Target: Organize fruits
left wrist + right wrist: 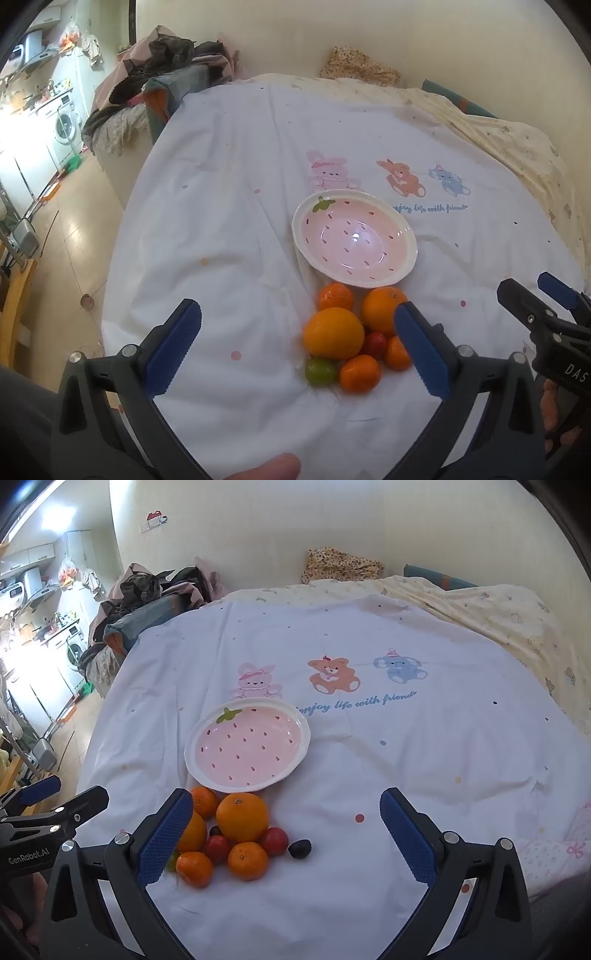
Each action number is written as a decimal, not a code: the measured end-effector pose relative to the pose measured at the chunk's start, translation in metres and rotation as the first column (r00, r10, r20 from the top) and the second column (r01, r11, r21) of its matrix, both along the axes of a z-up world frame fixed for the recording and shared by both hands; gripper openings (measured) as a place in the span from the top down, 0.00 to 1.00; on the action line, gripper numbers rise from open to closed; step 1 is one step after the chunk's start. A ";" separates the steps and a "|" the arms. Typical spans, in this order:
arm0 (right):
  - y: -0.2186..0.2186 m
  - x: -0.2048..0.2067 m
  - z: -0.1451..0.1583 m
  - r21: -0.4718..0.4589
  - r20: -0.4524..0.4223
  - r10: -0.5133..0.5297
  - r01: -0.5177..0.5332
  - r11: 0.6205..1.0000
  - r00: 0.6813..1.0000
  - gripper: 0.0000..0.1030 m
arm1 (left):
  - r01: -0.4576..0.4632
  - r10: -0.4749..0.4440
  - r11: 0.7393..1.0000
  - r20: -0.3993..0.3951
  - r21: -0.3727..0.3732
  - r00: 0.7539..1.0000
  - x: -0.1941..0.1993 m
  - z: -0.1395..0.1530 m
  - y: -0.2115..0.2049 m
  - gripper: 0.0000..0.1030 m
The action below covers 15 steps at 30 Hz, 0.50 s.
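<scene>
Left claw [297, 341] gapes above fruit pile [351, 339] beside bowl [406, 254].

A small lived-in home, bedroom opening onto a kitchen corner. Ahead of the jaws spreads a bed [369, 757] under a white sheet printed with cartoon animals [332, 675]; a floral pillow [340, 566] sits at its far edge against the wall. Far left of the jaws, clothes are heaped [166, 62] beside a front-loading washing machine [64, 125] and kitchen counter [40, 99] above a tiled floor [74, 229].
</scene>
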State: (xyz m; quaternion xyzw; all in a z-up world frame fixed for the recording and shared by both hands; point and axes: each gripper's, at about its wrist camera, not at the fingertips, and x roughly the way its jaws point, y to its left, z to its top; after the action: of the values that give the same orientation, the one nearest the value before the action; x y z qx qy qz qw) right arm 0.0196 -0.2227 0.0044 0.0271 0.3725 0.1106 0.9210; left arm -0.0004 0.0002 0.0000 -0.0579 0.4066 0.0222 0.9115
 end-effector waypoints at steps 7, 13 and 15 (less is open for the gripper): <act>0.000 0.000 0.000 0.008 -0.005 0.005 -0.005 1.000 1.000 0.00 | -0.005 0.005 1.000 -0.007 0.017 1.000 0.000 0.000 -0.001 0.00; -0.001 0.000 0.001 0.011 -0.006 0.001 0.000 1.000 1.000 0.00 | -0.004 0.005 1.000 -0.009 0.016 1.000 -0.001 -0.001 -0.003 0.00; 0.001 0.000 0.001 0.009 -0.007 -0.002 0.002 1.000 1.000 0.00 | -0.005 0.005 1.000 -0.010 0.012 1.000 0.000 0.000 -0.001 0.00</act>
State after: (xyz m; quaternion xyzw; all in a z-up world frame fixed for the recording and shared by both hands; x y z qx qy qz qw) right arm 0.0198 -0.2222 0.0058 0.0321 0.3750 0.1111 0.9198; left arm -0.0004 -0.0012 -0.0002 -0.0534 0.4109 0.0270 0.9097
